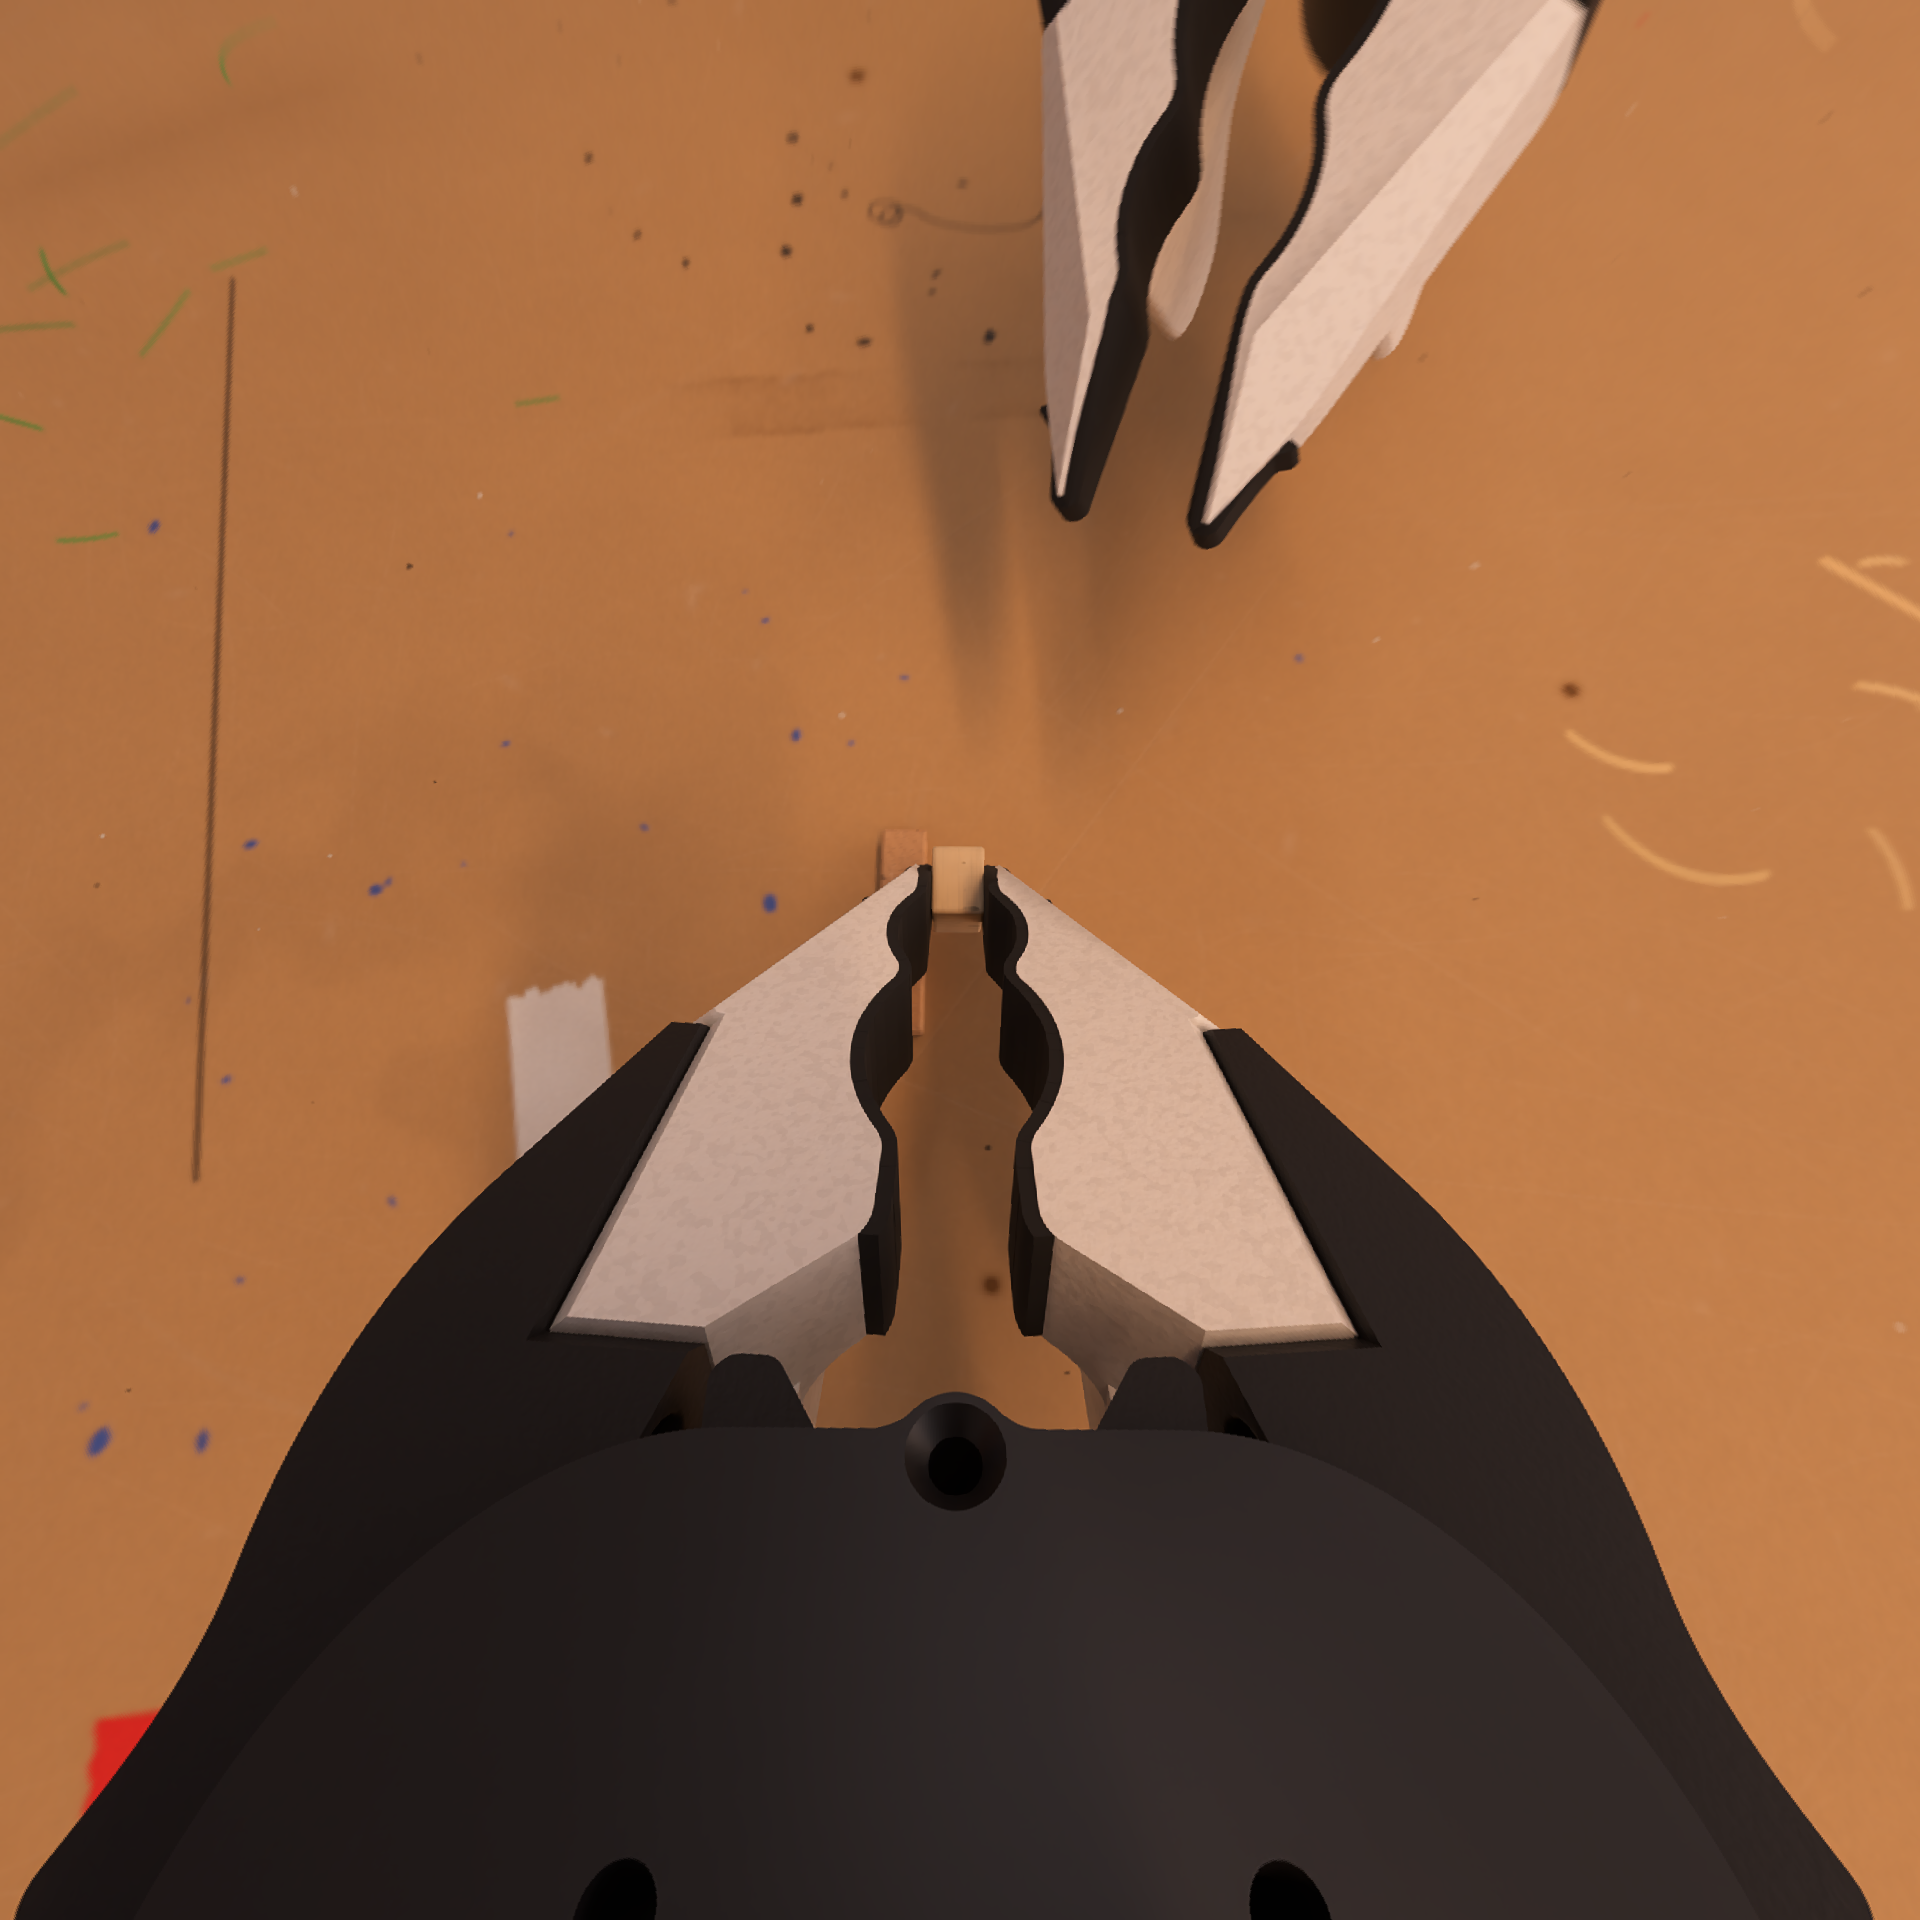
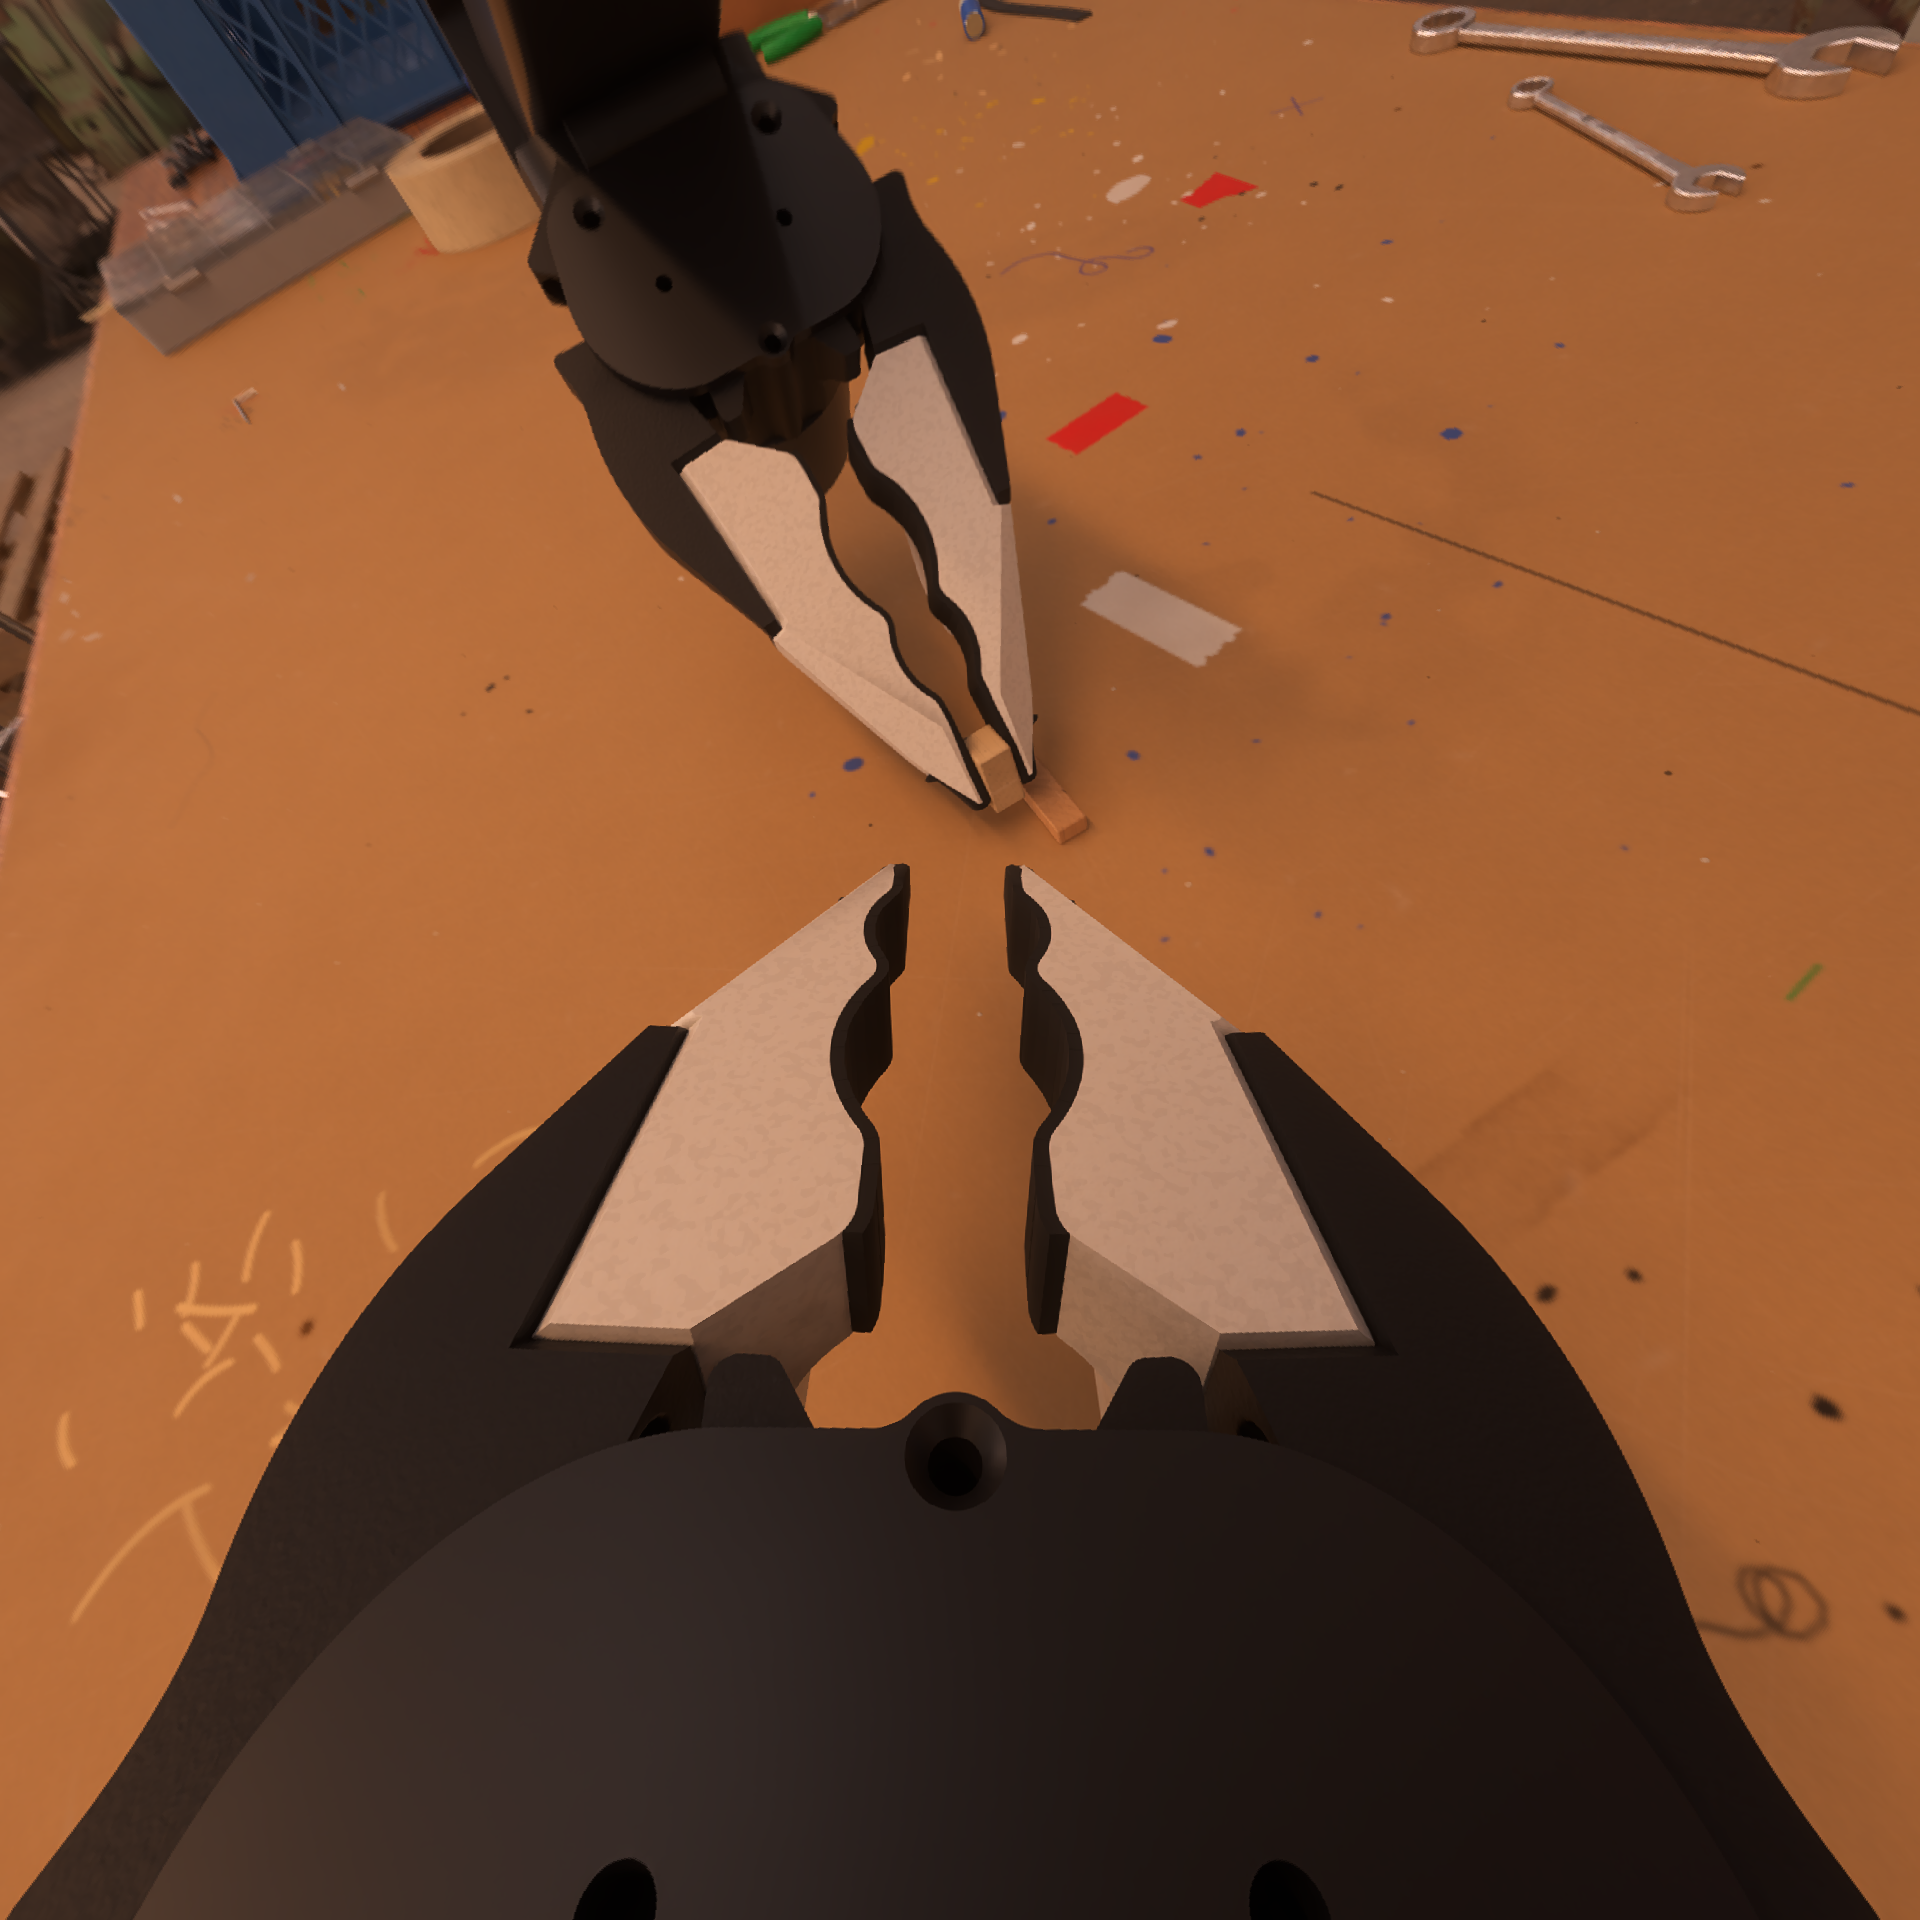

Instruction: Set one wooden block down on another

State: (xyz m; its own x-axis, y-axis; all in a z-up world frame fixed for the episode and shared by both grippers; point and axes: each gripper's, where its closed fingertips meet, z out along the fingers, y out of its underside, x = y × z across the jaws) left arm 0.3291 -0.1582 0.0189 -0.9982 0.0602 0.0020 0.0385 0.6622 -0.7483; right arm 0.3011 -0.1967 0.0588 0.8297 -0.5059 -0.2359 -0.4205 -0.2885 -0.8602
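Note:
My left gripper [image 1: 956,871] is shut on a small pale wooden block [image 1: 957,875], held at its fingertips low over the orange table. A flatter, darker wooden block [image 1: 900,854] lies on the table just left of it, partly under the left finger. In the right wrist view the left gripper [image 2: 1000,787] holds the pale block [image 2: 992,767] beside the flat block [image 2: 1062,817]; whether they touch I cannot tell. My right gripper [image 2: 956,871] is open and empty, hovering a short way from the blocks. It also shows in the left wrist view [image 1: 1138,523].
Two wrenches [image 2: 1652,42] [image 2: 1631,140] lie far right. A tape roll [image 2: 462,182], a clear plastic box [image 2: 249,244] and a blue crate [image 2: 301,62] stand at the far left near the table edge. White tape [image 2: 1158,618] and red tape [image 2: 1096,421] patches are flat on the table.

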